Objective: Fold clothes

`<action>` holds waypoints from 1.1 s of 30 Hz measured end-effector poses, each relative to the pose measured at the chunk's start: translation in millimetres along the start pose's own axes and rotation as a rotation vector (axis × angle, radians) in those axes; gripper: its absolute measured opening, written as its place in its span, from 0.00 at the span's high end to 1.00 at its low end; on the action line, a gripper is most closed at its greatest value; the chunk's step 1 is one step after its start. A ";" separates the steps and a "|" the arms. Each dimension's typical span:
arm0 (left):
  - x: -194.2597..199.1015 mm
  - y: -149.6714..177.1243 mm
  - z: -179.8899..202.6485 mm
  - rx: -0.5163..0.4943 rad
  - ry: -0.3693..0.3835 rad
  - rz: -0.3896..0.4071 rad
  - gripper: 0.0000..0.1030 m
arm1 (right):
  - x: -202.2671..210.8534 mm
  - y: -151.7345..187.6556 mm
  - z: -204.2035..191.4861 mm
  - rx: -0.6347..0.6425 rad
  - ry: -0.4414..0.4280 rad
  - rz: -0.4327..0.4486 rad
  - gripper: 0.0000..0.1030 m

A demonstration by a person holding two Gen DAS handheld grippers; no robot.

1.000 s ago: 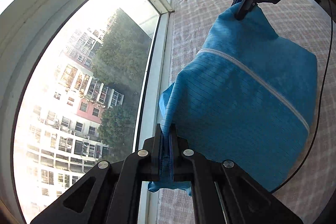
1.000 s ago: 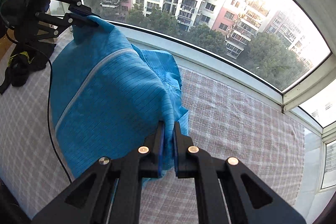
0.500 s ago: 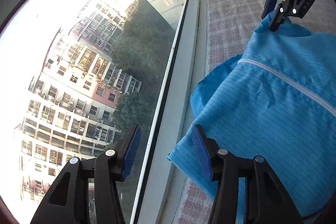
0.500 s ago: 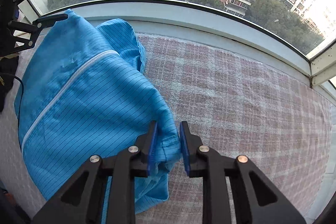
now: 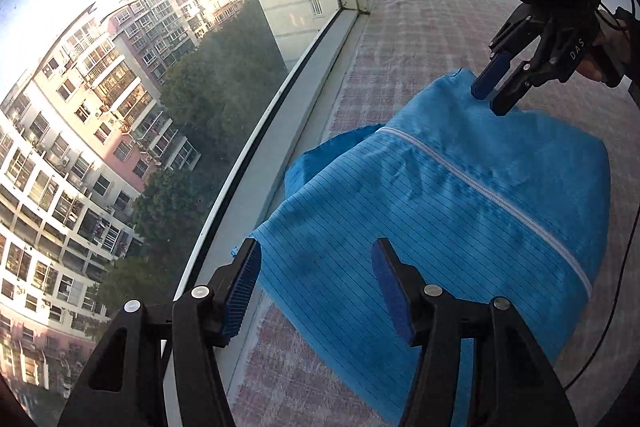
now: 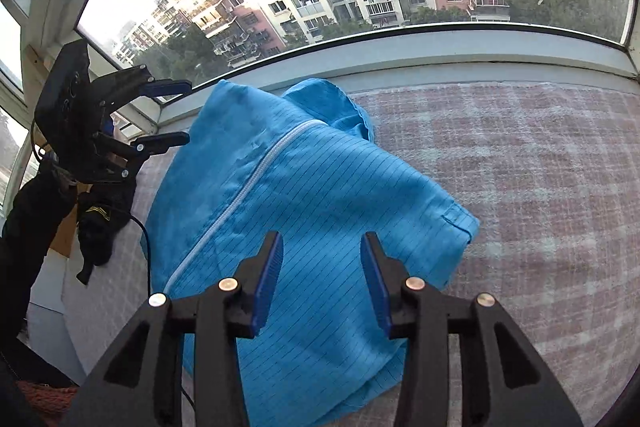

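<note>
A blue pinstriped garment (image 5: 460,211) with a white zipper lies folded on the plaid-covered surface by the window; it also shows in the right wrist view (image 6: 304,211). My left gripper (image 5: 316,287) is open and empty, hovering over the garment's near corner. It appears in the right wrist view (image 6: 180,115), jaws apart beside the garment's far corner. My right gripper (image 6: 322,279) is open and empty above the garment's near edge. In the left wrist view it (image 5: 494,95) hangs open just over the far corner.
A plaid pink-grey cloth (image 6: 540,163) covers the surface. A white window sill (image 5: 280,131) and large window run along one side. A black cable (image 5: 616,307) trails by the garment. A dark object (image 6: 100,227) lies at the left edge.
Both grippers opened and released the garment, which dropped flat onto the plaid cloth. Both grippers have drawn back slightly from its corners.
</note>
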State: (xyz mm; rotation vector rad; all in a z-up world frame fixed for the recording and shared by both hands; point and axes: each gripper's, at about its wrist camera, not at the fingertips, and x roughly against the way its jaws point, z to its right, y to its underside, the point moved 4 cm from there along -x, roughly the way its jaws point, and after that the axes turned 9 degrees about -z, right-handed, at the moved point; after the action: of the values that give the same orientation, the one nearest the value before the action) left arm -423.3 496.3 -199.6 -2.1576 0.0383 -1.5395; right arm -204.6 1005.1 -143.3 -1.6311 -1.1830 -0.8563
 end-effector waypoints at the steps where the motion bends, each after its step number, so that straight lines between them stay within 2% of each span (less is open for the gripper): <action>1: -7.9 1.3 -3.5 0.009 -0.005 -0.021 0.46 | -9.9 2.0 9.3 -0.017 0.060 -0.024 0.61; 3: -24.1 2.3 -5.0 0.028 -0.006 -0.056 0.45 | -21.5 8.5 34.8 -0.096 0.147 -0.061 0.62; 5: -34.8 -0.2 0.1 0.021 -0.013 -0.077 0.45 | -13.6 15.9 51.1 -0.166 0.132 -0.046 0.64; 7: -25.4 0.4 4.5 0.004 -0.025 -0.058 0.46 | 1.7 23.0 59.4 -0.199 0.133 -0.010 0.62; 10: -0.8 7.5 -2.1 0.032 -0.004 -0.031 0.46 | 23.6 33.9 63.9 -0.218 0.109 0.037 0.59; 16: 17.0 43.1 -19.4 0.123 0.089 -0.112 0.43 | 25.4 54.0 66.2 -0.277 -0.005 0.011 0.56; 20: 9.7 45.3 -35.2 0.261 0.192 -0.177 0.41 | 13.8 49.7 65.3 -0.298 0.025 -0.029 0.56; 23: -4.2 35.4 -38.6 0.312 0.263 -0.230 0.37 | 10.7 37.5 63.5 -0.326 -0.024 -0.023 0.56; 24: -10.0 33.0 -39.1 0.305 0.265 -0.238 0.37 | 7.6 31.7 64.0 -0.331 -0.021 -0.031 0.54; 25: -14.6 31.4 -40.6 0.294 0.261 -0.244 0.37 | 4.5 25.9 64.6 -0.335 -0.017 -0.040 0.47; 28: -22.1 23.0 -41.2 0.283 0.276 -0.251 0.36 | -7.2 16.1 69.8 -0.344 0.034 -0.083 0.45; 32: -22.3 17.3 -36.5 0.262 0.270 -0.250 0.36 | -19.4 12.0 68.5 -0.373 -0.119 -0.078 0.48; 33: -22.1 16.7 -37.4 0.265 0.272 -0.250 0.36 | -19.9 11.3 65.7 -0.355 -0.111 -0.074 0.52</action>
State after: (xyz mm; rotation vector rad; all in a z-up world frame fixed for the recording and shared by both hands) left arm -460.7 474.3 -216.5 -1.7878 -0.3389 -1.8536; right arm -198.3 1059.3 -186.5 -1.9509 -1.2242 -1.0823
